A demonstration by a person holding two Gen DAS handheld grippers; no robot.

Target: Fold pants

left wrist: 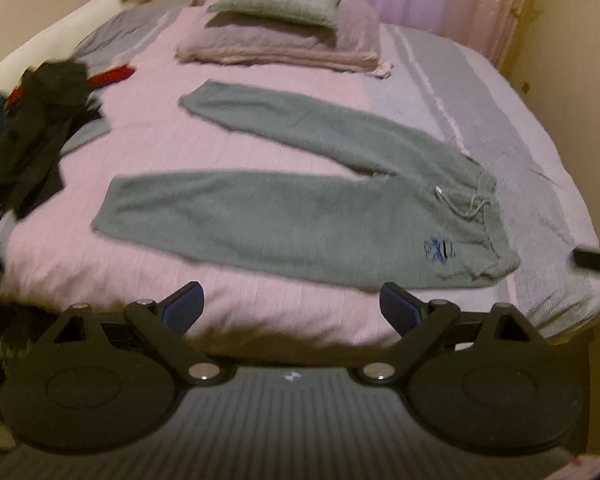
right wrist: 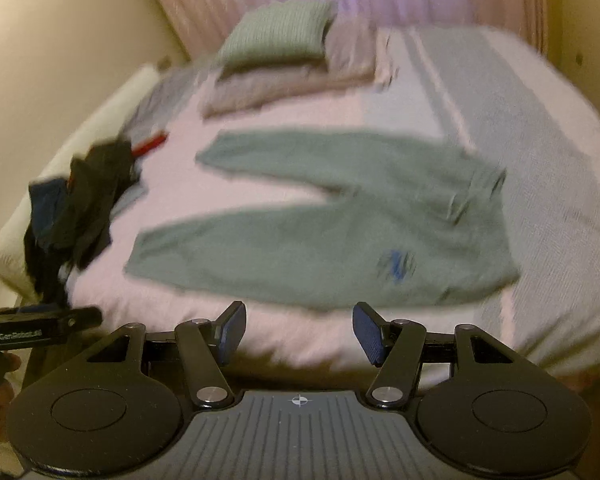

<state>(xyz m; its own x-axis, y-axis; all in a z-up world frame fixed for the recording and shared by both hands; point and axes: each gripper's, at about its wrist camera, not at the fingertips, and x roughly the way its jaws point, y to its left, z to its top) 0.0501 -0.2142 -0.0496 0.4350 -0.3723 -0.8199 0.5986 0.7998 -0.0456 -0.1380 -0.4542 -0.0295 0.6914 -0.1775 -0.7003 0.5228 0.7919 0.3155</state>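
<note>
Sweatpants in grey lie flat on the bed, waistband to the right, both legs spread apart to the left in a V shape. Left gripper and right gripper hover at the near bed edge, each with fingers spread wide and holding nothing. I judge the first fold is not begun. A good way: pinch the near leg at its cuff and at the hip, then lay it evenly over the far leg, away from the dark clothes pile.
</note>
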